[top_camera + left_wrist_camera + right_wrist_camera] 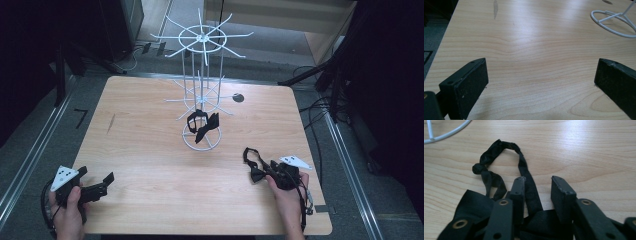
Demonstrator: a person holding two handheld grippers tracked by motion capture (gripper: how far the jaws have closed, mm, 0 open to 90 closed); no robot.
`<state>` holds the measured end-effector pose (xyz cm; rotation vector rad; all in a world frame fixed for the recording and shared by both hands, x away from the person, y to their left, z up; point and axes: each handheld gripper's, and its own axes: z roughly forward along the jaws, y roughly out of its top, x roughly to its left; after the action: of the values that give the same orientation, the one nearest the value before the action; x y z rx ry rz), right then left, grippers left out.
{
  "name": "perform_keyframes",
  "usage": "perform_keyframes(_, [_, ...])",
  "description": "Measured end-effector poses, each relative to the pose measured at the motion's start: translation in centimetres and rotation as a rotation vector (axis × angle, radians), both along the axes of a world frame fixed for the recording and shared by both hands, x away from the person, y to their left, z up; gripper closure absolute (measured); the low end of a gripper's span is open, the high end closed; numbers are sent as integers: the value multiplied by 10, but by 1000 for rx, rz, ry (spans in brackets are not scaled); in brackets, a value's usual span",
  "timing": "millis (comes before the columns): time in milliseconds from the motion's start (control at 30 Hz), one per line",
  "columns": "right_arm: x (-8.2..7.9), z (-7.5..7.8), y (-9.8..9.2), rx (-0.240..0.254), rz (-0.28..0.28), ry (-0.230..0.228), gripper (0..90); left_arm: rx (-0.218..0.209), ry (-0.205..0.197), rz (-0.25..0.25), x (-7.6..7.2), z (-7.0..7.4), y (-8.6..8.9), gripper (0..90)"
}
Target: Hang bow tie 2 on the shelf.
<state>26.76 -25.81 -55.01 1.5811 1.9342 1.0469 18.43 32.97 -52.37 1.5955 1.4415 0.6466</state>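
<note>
Wooden table (pixel 150 150) spans the scene, pale and grained, with grey floor and dark stands around it and a wooden panel at the far side. Standing at the far middle of the table is a white wire rack (pixel 201 90), whose round base ring holds a black bow tie (pixel 202 126) draped against the posts. A second black bow tie (pixel 499 182) lies flat on the near right of the table, its bow nearest the person and its strap looping away toward the rack, so its long axis runs near to far, leaning left. The right gripper (pixel 537 182) sits low over this tie, jaws partly closed with the strap between them; whether the pads pinch the fabric is unclear. The left gripper (pixel 541 80), near left, rests with jaws spread wide over bare wood.
</note>
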Motion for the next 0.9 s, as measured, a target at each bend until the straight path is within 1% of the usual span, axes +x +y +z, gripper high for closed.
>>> perform_keyframes(33, [0,0,0,0,0,0,712,0,0,1,0,0,0,0])
perform_keyframes(67, [-1,0,1,-13,3,-4,765,1,0,1,0,0,0,0])
perform_keyframes(100, [-1,0,2,-24,9,-4,788,0,-2,2,0,0,0,0])
perform_keyframes(133, [-2,0,5,-47,21,-11,848,1,-1,0,0,0,0,0])
perform_keyframes(200, [-2,0,5,-34,27,-7,891,1,-2,2,0,0,0,0])
perform_keyframes(233, [-2,0,5,-34,27,-7,891,1,-2,2,0,0,0,0])
perform_keyframes(267, [-2,0,4,-7,25,4,900,2,-2,2,0,0,0,0])
perform_keyframes(367, [-2,1,3,4,25,13,900,-1,-2,1,0,0,0,0])
perform_keyframes(400, [-2,2,4,20,42,13,900,-2,-1,2,0,0,0,0])
perform_keyframes(433, [-2,2,4,20,42,13,900,-2,-1,2,0,0,0,0])
perform_keyframes(467, [-4,6,6,15,43,-8,900,-1,0,1,0,0,0,0])
perform_keyframes(500, [-4,6,6,15,43,-8,900,-1,0,1,0,0,0,0])
perform_keyframes(533, [-6,12,7,25,45,-41,900,-2,0,1,0,0,0,0])
perform_keyframes(567, [-6,12,7,25,45,-41,900,-2,0,1,0,0,0,0])
perform_keyframes(600, [-9,19,10,31,49,-81,900,-4,0,3,0,0,0,0])
perform_keyframes(700, [-15,29,14,33,58,-142,900,-3,0,3,0,0,0,0])
perform_keyframes(733, [-17,32,14,40,60,-159,900,-2,-1,2,0,0,0,0])
perform_keyframes(767, [-17,32,14,40,60,-159,900,-1,-2,1,0,0,0,0])
perform_keyframes(800, [-19,36,15,50,61,-173,900,0,-1,1,0,0,0,0])
perform_keyframes(833, [-20,39,15,53,64,-193,900,1,-2,1,0,0,0,0])
perform_keyframes(867, [-24,46,16,59,67,-226,900,2,-4,2,0,0,0,0])
perform_keyframes(900, [-24,46,16,59,67,-226,900,2,-4,2,0,0,0,0])
